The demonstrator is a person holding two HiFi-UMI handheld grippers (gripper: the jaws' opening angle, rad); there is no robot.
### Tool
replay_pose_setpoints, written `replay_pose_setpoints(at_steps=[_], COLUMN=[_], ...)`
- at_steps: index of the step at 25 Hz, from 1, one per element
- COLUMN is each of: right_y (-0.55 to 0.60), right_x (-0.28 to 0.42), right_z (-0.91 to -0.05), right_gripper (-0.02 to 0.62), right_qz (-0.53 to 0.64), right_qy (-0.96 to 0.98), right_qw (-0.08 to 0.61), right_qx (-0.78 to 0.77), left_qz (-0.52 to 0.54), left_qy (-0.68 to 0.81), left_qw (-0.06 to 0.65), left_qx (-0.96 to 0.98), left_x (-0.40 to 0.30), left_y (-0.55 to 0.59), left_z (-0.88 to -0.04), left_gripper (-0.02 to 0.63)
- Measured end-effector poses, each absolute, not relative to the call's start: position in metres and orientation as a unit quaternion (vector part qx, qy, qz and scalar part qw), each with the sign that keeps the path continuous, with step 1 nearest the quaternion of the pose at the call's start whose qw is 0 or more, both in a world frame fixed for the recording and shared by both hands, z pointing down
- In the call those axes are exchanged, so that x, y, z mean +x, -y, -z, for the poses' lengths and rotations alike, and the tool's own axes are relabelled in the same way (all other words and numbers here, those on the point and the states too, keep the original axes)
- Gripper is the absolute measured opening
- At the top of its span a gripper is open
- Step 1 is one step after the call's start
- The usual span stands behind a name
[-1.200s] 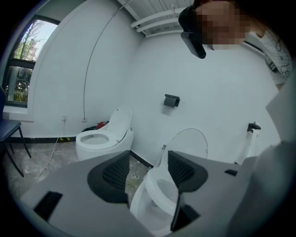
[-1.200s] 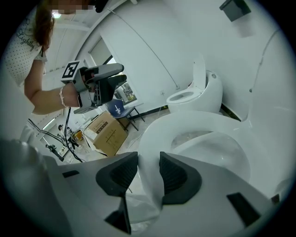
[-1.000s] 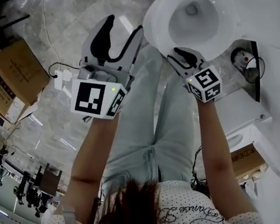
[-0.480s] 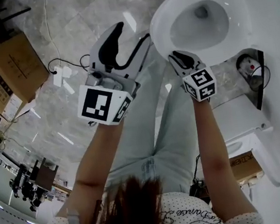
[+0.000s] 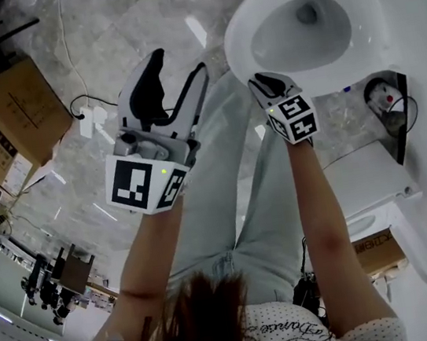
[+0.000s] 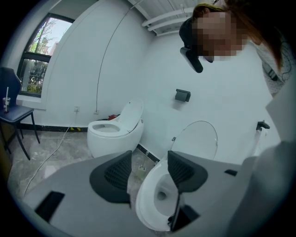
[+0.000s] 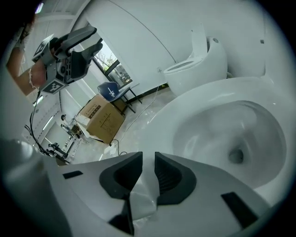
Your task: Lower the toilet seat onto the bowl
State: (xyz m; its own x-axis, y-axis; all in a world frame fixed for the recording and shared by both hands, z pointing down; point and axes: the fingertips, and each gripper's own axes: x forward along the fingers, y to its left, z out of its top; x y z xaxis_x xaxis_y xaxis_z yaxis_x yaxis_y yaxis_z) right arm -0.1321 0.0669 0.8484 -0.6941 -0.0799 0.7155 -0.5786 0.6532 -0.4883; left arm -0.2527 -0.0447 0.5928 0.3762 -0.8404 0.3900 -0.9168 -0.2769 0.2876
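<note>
Closing on the front rim of the toilet seat (image 7: 185,106), my right gripper (image 7: 148,162) has that white edge wedged between its pads (image 7: 171,173), a pinch only its own view shows, since the head view just puts it at the rim. Only my left gripper (image 6: 149,159), jaws spread wide on nothing, sees the lid (image 6: 199,139) upright behind the seat, which lies down over the bowl (image 7: 226,134). Against a second ago, the left sits slightly lower and further left in the head view, while the right has stayed at the rim.
</note>
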Motion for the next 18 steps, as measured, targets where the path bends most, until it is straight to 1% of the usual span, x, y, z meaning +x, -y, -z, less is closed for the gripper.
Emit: replay_pose_setpoints(at_steps=[6, 8, 12, 16, 18], right_y=[-0.067, -0.066, -0.066, -0.07, -0.072], right_x=[-0.136, -0.135, -0.136, -0.136, -0.136], right_z=[-0.871, -0.871, -0.872, -0.87, -0.863], right_gripper=[0.101, 0.084, 0.086, 0.097, 0.092], right_qz=[-0.366, -0.36, -0.338, -0.357, -0.355], right_qy=[0.839, 0.841, 0.844, 0.836, 0.837], right_qw=[0.356, 0.357, 0.37, 0.372, 0.373], right_qx=[0.186, 0.187, 0.192, 0.188, 0.184], left_qz=[-0.083, -0.086, -0.092, -0.093, -0.093], left_qy=[0.558, 0.558, 0.554, 0.549, 0.545], left_qw=[0.238, 0.241, 0.243, 0.242, 0.237], left_qx=[0.791, 0.79, 0.791, 0.795, 0.798], left_x=[-0.254, -0.253, -0.247, -0.244, -0.243], left_y=[0.041, 0.038, 0.034, 0.032, 0.032], left_z=[-0.602, -0.605, -0.608, -0.603, -0.596], left_gripper=[0.238, 0.238, 0.238, 0.238, 0.238])
